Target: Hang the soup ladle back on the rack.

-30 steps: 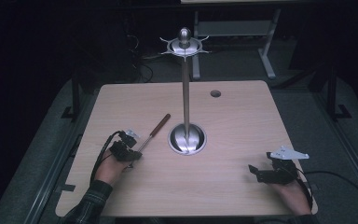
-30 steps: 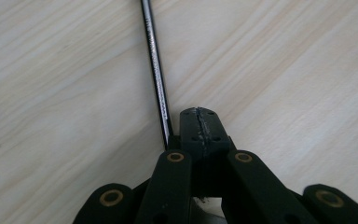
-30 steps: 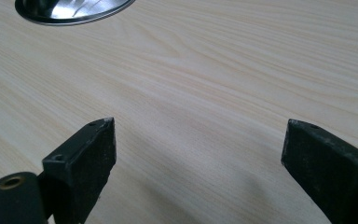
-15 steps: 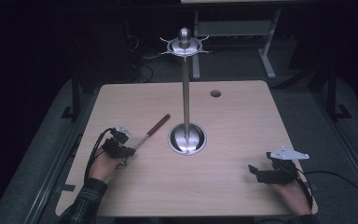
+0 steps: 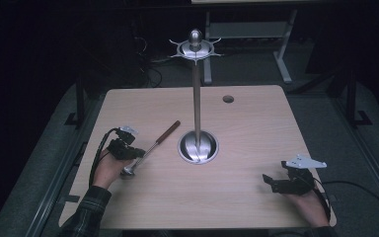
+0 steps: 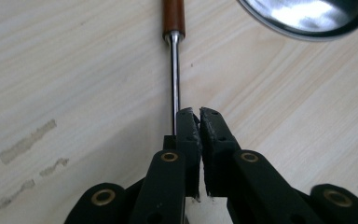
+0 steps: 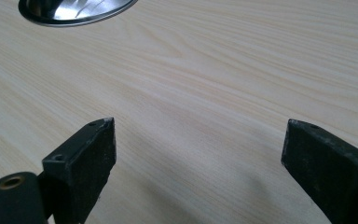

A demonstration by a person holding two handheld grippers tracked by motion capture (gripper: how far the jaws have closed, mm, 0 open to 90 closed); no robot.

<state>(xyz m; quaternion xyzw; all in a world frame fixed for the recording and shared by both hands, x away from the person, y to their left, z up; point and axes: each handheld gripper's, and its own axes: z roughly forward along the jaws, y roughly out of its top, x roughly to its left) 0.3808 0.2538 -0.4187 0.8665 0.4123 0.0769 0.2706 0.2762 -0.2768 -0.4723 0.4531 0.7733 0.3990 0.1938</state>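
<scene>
A long utensil with a brown wooden handle [image 5: 169, 131] and a thin metal shaft [image 6: 173, 79] lies aslant on the wooden table [image 5: 246, 207], left of a tall metal stand [image 5: 196, 98] with a round base [image 6: 307, 16] and a hooked crown. My left gripper [image 5: 137, 153] hovers over the shaft's lower end. Its jaws [image 6: 199, 114] have just been opening: only a thin slit parts the pads and nothing is in it, while the shaft runs beside and under the left jaw. My right gripper [image 5: 270, 181] rests at the near right, jaws wide open [image 7: 198, 154] over bare wood.
The stand's shiny base [image 7: 74, 9] sits mid-table. A round cable hole [image 5: 228, 98] is at the far right of the tabletop. Faint smudges [image 6: 25, 142] mark the wood near the utensil. Dark floor and desk legs [image 5: 281, 59] surround the table.
The left hand has lifted a little and drifted slightly left over the utensil, which stays put. The right hand has kept still.
</scene>
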